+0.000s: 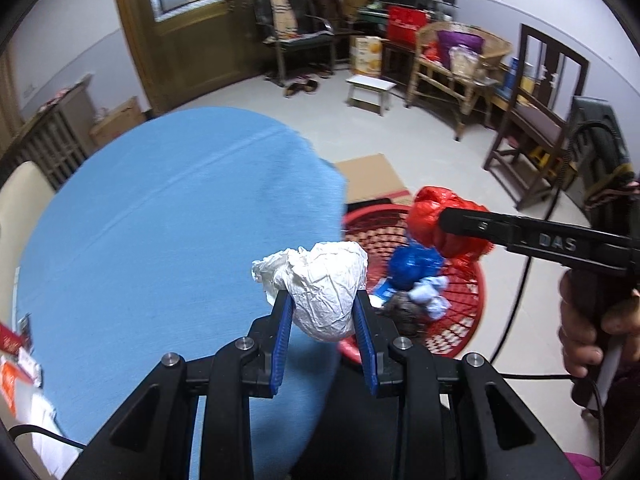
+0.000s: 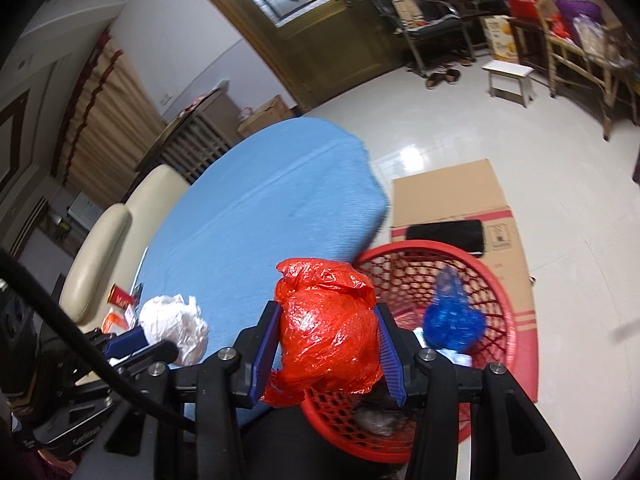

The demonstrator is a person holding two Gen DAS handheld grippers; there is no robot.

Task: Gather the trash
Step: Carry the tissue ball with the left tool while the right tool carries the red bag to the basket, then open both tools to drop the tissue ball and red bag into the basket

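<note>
My left gripper (image 1: 324, 312) is shut on a crumpled white paper ball (image 1: 320, 284) above the right edge of the blue table (image 1: 160, 220); the ball also shows in the right wrist view (image 2: 176, 326). My right gripper (image 2: 326, 344) is shut on a crumpled red plastic bag (image 2: 326, 328), held over the near rim of the red mesh basket (image 2: 516, 320). The bag also shows in the left wrist view (image 1: 436, 220), over the basket (image 1: 476, 300). In the basket lie a blue plastic bag (image 2: 452, 320), a pale blue wad (image 1: 430, 298) and a dark lump (image 2: 376, 418).
A flattened cardboard sheet (image 2: 452, 196) with a black flat item (image 2: 444, 234) lies on the floor behind the basket. A white stool (image 1: 370, 90), chairs and clutter stand along the far wall. Red packets (image 2: 120, 300) lie at the table's left edge beside a cream chair (image 2: 104, 248).
</note>
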